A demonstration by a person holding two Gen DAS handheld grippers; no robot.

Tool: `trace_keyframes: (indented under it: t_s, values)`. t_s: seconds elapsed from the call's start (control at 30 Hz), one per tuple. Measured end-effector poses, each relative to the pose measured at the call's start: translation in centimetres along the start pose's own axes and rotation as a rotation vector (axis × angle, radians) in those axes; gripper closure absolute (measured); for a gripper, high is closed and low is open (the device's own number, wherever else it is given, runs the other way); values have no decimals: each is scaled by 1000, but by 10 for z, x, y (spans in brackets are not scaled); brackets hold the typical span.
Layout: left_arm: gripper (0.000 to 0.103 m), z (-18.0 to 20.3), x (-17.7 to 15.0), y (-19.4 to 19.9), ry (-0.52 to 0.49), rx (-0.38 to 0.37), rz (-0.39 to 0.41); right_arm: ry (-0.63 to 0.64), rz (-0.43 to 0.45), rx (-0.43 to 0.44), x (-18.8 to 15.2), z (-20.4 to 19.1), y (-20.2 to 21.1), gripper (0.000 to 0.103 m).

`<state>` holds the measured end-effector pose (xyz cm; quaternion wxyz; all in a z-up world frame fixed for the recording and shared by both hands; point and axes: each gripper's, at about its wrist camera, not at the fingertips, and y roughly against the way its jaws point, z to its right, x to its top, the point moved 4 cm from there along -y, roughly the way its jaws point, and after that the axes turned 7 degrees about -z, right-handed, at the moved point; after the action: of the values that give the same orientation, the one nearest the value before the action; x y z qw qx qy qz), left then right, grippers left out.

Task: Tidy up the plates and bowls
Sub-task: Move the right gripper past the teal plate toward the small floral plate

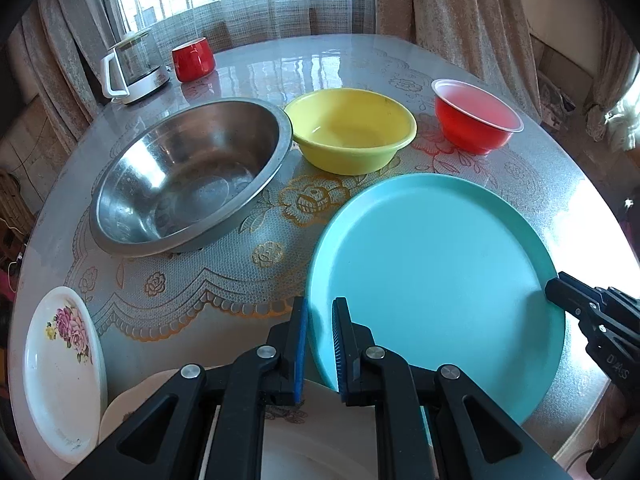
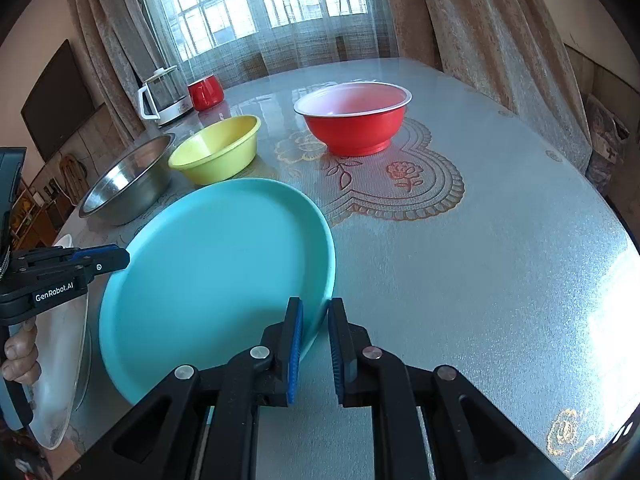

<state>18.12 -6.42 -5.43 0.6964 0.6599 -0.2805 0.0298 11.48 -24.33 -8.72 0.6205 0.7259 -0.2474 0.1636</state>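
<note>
A large teal plate hangs tilted just above the table, held at two sides of its rim. My left gripper is shut on the near left rim. My right gripper is shut on the right rim; its tip shows at the plate's edge in the left wrist view. Behind the plate stand a steel bowl, a yellow bowl and a red bowl. A white flowered plate lies at the near left.
A pale plate lies under my left gripper. A glass kettle and a red mug stand at the table's far left. The round table has a lace-patterned cover. A person's hand holds the left gripper.
</note>
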Motion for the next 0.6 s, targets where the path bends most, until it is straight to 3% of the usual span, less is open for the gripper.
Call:
trace_keyframes:
  t_s: [0.17, 0.33, 0.6]
  values:
    - [90, -10, -4, 14, 64, -6, 44, -10, 2, -2, -1, -1, 0, 89]
    - [90, -29, -12, 36, 132, 0, 112, -12, 0, 6, -2, -3, 1, 81]
    - [86, -59, -47, 64, 233, 8, 166, -31, 1, -2, -3, -2, 3, 74]
